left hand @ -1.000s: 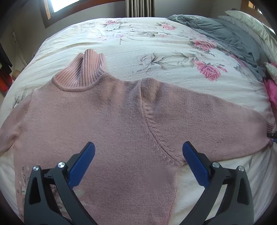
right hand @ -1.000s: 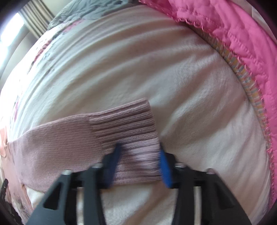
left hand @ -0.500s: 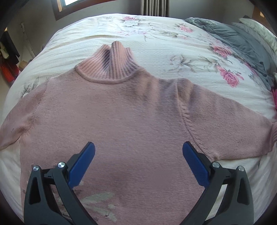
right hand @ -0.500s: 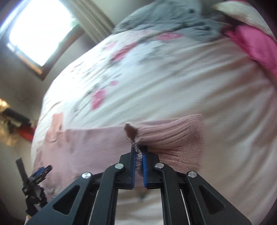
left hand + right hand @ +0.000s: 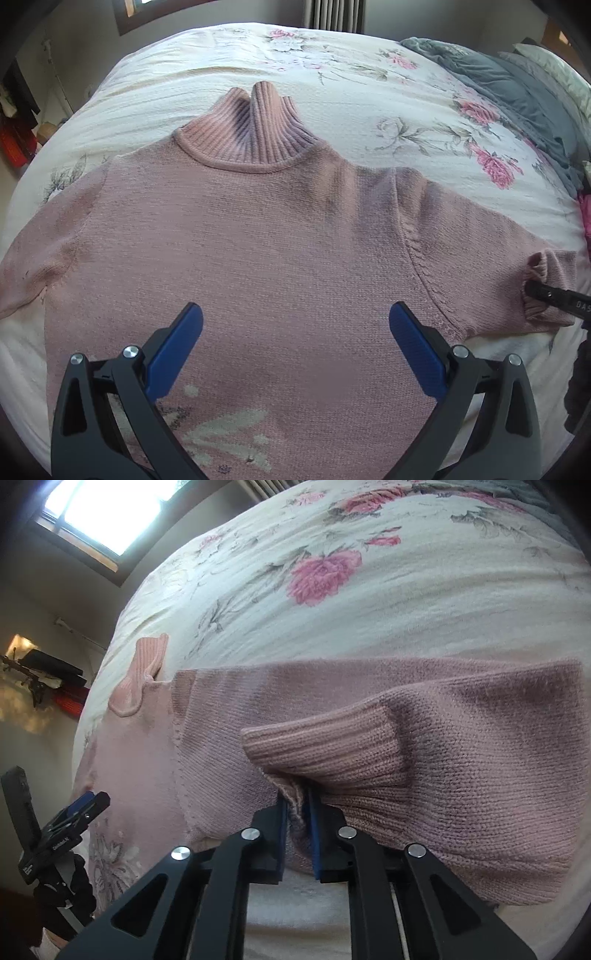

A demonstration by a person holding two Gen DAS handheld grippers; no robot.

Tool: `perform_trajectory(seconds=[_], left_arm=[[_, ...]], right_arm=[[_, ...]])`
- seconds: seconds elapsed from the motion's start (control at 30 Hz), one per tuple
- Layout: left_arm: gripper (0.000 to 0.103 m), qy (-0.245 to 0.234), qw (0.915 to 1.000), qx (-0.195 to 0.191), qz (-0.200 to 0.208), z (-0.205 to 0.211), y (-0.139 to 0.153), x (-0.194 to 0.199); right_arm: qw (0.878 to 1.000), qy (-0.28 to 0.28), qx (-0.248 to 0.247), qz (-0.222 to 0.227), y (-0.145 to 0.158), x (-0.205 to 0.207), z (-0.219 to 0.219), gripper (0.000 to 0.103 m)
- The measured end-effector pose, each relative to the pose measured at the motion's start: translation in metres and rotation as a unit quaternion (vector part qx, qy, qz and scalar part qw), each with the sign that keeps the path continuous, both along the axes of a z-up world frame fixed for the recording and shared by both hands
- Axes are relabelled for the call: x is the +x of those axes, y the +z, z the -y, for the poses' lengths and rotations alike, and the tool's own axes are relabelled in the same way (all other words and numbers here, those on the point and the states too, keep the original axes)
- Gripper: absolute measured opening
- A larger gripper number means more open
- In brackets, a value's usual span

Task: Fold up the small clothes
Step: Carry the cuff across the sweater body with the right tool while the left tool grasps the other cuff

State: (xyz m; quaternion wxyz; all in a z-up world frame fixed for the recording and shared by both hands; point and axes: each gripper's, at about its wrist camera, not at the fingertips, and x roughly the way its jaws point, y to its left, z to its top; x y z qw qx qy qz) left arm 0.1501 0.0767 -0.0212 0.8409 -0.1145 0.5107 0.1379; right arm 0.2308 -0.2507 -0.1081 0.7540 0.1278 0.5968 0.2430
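A pink knitted turtleneck sweater [image 5: 258, 240] lies flat on the bed, collar [image 5: 251, 129] away from me. My left gripper [image 5: 295, 325] hovers open over the sweater's chest, nothing between its blue pads. In the right wrist view my right gripper [image 5: 298, 805] is shut on the ribbed cuff [image 5: 325, 749] of the sweater's right sleeve, and the sleeve is doubled back over itself toward the body. The left wrist view shows the right gripper's tip [image 5: 554, 297] at the bunched cuff [image 5: 535, 280] on the right. The left gripper [image 5: 79, 808] shows at the right wrist view's lower left.
The bed wears a cream floral bedspread [image 5: 369, 92]. Grey bedding [image 5: 509, 96] and pillows are heaped at the far right, with something pink [image 5: 585, 221] at the right edge. A window [image 5: 103, 513] and dark furniture [image 5: 48, 672] stand beyond the bed's left side.
My right gripper closed on the sleeve cuff, lifted it and carried it inward, folding the sleeve over. The left gripper stayed open and shifted left to centre over the sweater's body.
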Motion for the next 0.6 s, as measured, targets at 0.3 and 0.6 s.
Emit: perform_trajectory(seconds=[0.3,0.6], left_arm=[[0.100,-0.058,0.9957,-0.072,0.008,0.063,0.004,0.033],[0.099,-0.135,0.9816,-0.133,-0.024,0.165,-0.023,0.096]], right_arm=[[0.998,0.003,0.047,0.036,0.040,-0.052,0.040,0.037],[0.998,-0.045,0.013,0.041,0.037,-0.096,0.105,0.041]])
